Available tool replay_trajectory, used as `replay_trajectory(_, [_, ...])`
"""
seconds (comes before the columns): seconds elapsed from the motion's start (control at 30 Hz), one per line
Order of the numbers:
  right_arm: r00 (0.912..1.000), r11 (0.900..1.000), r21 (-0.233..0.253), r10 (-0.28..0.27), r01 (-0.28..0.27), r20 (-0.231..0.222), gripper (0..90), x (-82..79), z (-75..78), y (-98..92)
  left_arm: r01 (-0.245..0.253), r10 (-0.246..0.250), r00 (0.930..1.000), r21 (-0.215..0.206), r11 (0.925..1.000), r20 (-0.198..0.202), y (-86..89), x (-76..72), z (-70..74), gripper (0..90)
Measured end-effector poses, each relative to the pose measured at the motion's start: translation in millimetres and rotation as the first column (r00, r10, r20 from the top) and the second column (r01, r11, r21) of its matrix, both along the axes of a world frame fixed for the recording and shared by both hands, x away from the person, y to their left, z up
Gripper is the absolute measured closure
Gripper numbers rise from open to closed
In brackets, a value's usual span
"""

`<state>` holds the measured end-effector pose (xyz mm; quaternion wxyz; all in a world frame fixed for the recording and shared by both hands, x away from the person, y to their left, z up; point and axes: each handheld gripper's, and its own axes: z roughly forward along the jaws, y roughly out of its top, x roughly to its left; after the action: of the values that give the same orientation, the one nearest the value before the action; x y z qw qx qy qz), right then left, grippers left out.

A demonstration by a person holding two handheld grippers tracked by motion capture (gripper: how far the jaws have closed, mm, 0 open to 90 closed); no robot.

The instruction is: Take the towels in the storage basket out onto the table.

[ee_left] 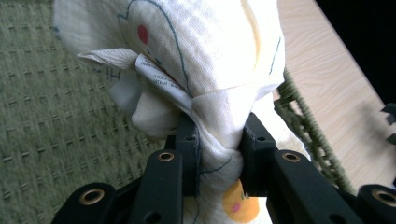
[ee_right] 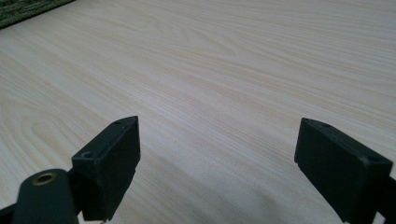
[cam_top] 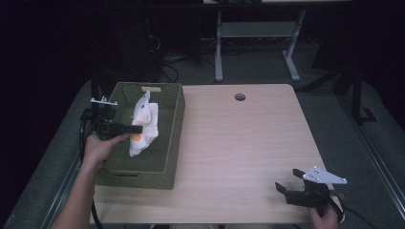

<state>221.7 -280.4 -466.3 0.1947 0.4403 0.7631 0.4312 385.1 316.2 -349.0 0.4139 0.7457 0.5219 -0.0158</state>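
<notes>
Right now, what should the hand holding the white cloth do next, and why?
Probably lift it a little higher. The left gripper is shut on the white cloth, but the cloth's lower end still hangs inside the green basket. Raising it should clear the rim before it goes over to the table, where the right gripper waits open.

You are working in a lab or test room set up for recording. Your worktop [cam_top: 239, 143] is a pale wood-grain desk top with a round cable hole [cam_top: 239, 97] near its far edge. Behind it stands a second desk on a white metal frame [cam_top: 258, 38], with loose cables [cam_top: 167, 67] lying on grey carpet [cam_top: 267, 67] beneath. The surroundings are dark and unlit. Cabled, camera-carrying hand-held grippers fit a data-collection station.
</notes>
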Motion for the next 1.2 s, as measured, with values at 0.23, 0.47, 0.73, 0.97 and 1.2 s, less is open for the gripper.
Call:
replay_trajectory(0.23, [1.0000,1.000,0.009,-0.002,0.002,0.002,13.9,-0.4,0.5,-0.1,0.025,-0.025,0.9997,-0.017,0.9996,0.006,-4.4,-4.3,1.0,72.8])
replay_trajectory(0.47, [1.0000,1.000,0.006,0.001,-0.001,0.005,13.9,-0.4,0.7,0.4,0.023,-0.022,0.9996,-0.056,0.9981,0.018,-4.4,-6.3,4.5,72.9])
replay_trajectory(0.73, [1.0000,1.000,0.004,0.002,-0.002,0.003,13.9,-0.5,1.1,1.2,0.016,-0.012,0.9992,-0.107,0.9942,0.038,-1.0,-8.5,10.5,73.2])
replay_trajectory(0.97, [0.9999,1.000,0.004,0.010,-0.010,0.008,13.9,-1.0,1.9,0.8,0.023,-0.016,0.9987,-0.143,0.9895,0.049,-1.4,-7.4,17.6,73.2])
replay_trajectory(1.2, [0.9998,1.000,0.006,0.014,-0.014,0.012,13.9,-1.0,2.3,0.8,0.032,-0.023,0.9983,-0.174,0.9842,0.053,-5.0,-6.5,23.0,73.4])
